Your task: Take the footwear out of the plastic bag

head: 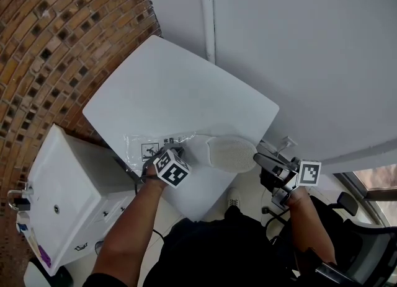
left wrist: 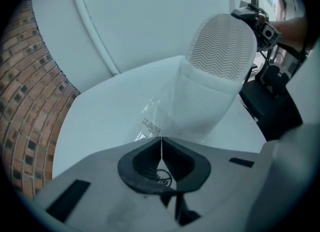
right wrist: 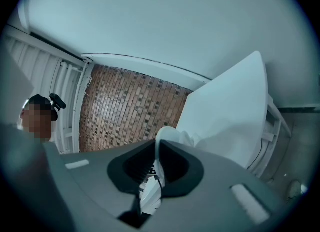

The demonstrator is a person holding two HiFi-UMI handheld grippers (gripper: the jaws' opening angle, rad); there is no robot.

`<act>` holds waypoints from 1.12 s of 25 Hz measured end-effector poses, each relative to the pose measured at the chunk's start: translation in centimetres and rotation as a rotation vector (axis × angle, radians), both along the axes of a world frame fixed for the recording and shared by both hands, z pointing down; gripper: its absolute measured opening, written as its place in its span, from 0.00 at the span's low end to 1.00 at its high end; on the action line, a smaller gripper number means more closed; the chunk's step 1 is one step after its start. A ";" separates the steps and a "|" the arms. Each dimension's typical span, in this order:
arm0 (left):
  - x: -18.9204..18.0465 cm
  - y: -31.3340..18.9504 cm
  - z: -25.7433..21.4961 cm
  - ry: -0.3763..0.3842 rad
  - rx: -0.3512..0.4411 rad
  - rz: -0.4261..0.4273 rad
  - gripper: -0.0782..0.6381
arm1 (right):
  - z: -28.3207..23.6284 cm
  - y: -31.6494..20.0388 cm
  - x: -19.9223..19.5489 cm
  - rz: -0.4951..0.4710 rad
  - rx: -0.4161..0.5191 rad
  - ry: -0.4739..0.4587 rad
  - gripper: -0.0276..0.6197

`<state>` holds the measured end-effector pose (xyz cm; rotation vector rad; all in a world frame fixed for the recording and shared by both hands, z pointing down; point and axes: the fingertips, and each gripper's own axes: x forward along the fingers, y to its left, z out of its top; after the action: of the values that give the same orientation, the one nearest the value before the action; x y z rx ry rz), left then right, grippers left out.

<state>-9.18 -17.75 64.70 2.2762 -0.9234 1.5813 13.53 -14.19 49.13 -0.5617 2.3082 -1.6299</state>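
Pinching the edge of the clear plastic bag [left wrist: 150,122], the left gripper [left wrist: 161,146] is clamped closed above the white table [head: 173,87]. The right gripper [right wrist: 156,152] squeezes one end of the white slipper [left wrist: 220,60].

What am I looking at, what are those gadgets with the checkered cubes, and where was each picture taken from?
No robot: a person holds a two-jaw gripper in each hand; the marked cubes belong to them. One picture is from a head camera looking down; the other two cameras ride on the grippers, looking along their jaws. On the white table lies a plastic bag with a white slipper sticking out. The left gripper is shut on the bag's end, the right gripper on the slipper.
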 end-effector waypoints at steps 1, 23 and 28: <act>-0.2 -0.1 0.1 -0.004 0.002 -0.012 0.13 | -0.3 0.0 0.0 -0.003 0.005 -0.010 0.09; 1.1 -7.3 -0.3 0.168 0.025 -0.296 0.12 | -9.3 3.3 5.4 0.010 0.173 -0.115 0.09; 3.0 -8.3 -0.2 0.302 -0.047 -0.419 0.12 | -8.4 4.0 5.8 -0.003 0.156 -0.106 0.10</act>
<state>-6.22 -26.07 64.46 2.0382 -1.1652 1.0413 19.37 -10.21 40.77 -0.4270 2.3327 -1.4280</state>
